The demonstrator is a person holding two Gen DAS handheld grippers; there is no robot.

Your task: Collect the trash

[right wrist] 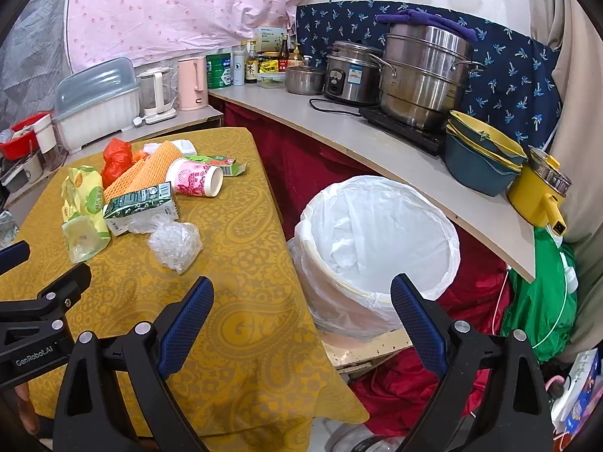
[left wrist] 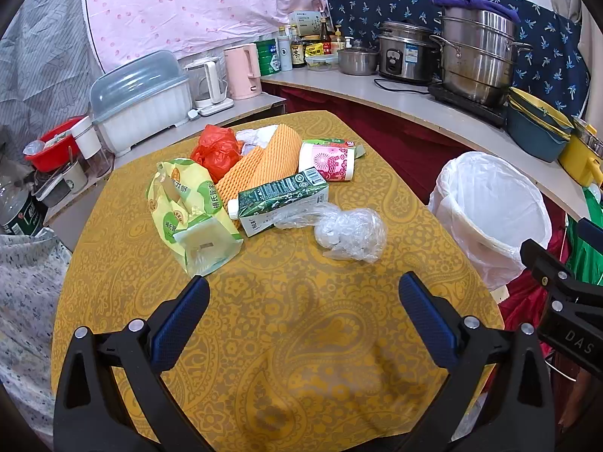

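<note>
Nothing picked yet, I reckon. Left hand-held gripper (left wrist: pixel 303 293) & right hand-held gripper (right wrist: pixel 301 297) both wide open, empty. Trash pile (left wrist: pixel 264 184) mid-worktop (left wrist: pixel 301 339), bin (right wrist: pixel 377 233) beside it. Next: reach for plastic wad (left wrist: pixel 350 233), nearest.

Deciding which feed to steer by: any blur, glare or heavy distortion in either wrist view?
Left wrist view: sharp and evenly lit, the counter edge bowed by fisheye, soft shadows on the tablecloth. Right wrist view: equally sharp, mild glare on the steel pot, dark corners.
</note>
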